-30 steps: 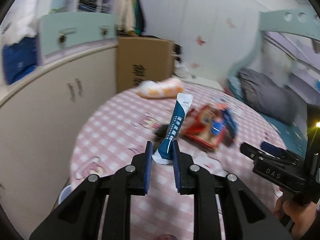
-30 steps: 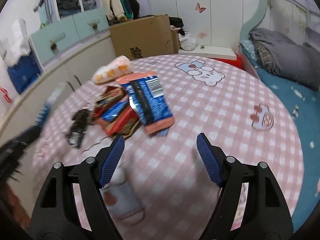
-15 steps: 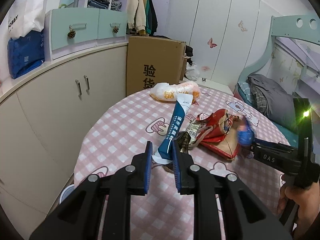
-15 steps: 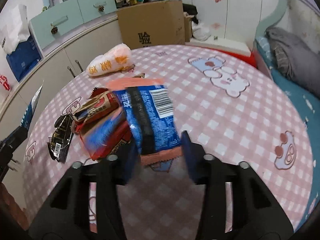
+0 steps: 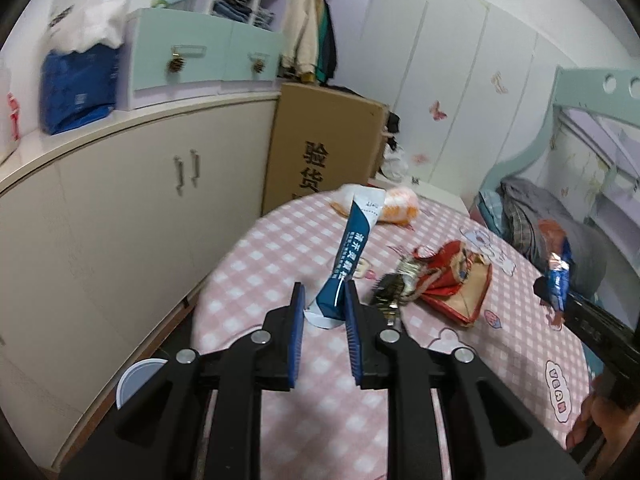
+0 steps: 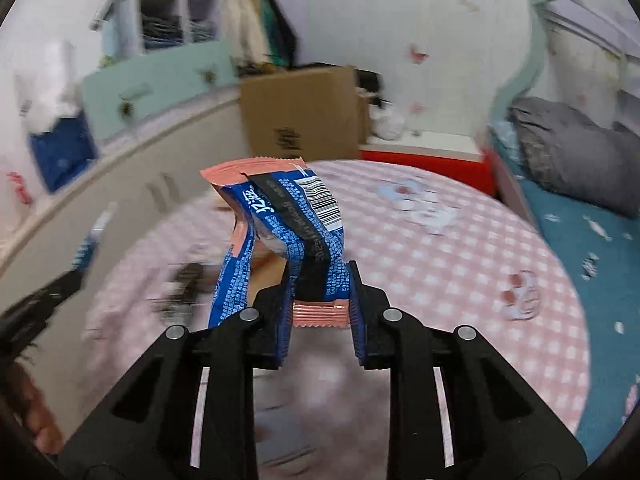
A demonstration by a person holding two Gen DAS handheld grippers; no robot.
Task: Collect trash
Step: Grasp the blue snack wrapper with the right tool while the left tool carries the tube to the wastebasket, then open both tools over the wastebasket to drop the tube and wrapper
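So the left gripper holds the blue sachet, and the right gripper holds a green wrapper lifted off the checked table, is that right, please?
Not quite: the wrapper in the right gripper, whose jaws are closing on it, is blue with pink ends, not green, as the right wrist view shows. The left gripper does hold the blue sachet above the checked table.

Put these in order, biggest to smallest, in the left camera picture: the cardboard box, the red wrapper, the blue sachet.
1. cardboard box
2. and 3. unsure: the red wrapper and blue sachet look similar, and the sachet is nearer the camera, in the left gripper.
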